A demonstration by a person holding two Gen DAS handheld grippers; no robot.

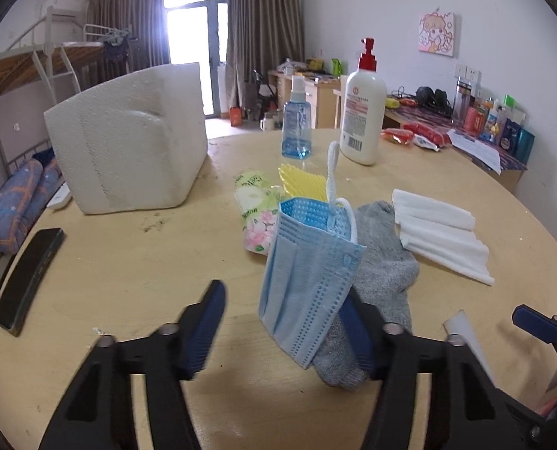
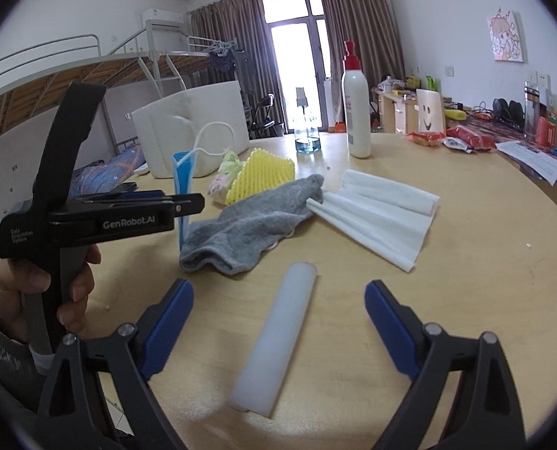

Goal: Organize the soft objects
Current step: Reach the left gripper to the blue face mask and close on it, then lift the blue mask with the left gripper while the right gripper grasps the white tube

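Note:
My left gripper (image 1: pixel 284 332) is open; a blue face mask (image 1: pixel 308 277) hangs upright against its right finger (image 1: pixel 357 333), above the round table. From the right wrist view the mask (image 2: pixel 182 195) stands on edge by the left gripper (image 2: pixel 188 202). A grey sock (image 1: pixel 379 281) (image 2: pixel 248 225) lies under it. My right gripper (image 2: pixel 278 322) is open over a white foam roll (image 2: pixel 278 337) lying between its fingers. White folded foam sheets (image 2: pixel 379 213) (image 1: pixel 439 232), a yellow foam net (image 2: pixel 259 176) (image 1: pixel 301 183) and a floral tissue pack (image 1: pixel 257 210) lie behind.
A white foam box (image 1: pixel 128 142) stands at the back left. A blue spray bottle (image 1: pixel 296 123) and a white pump bottle (image 1: pixel 362 108) stand at the back. A black phone (image 1: pixel 29 281) lies by the left edge of the wooden table (image 1: pixel 128 262).

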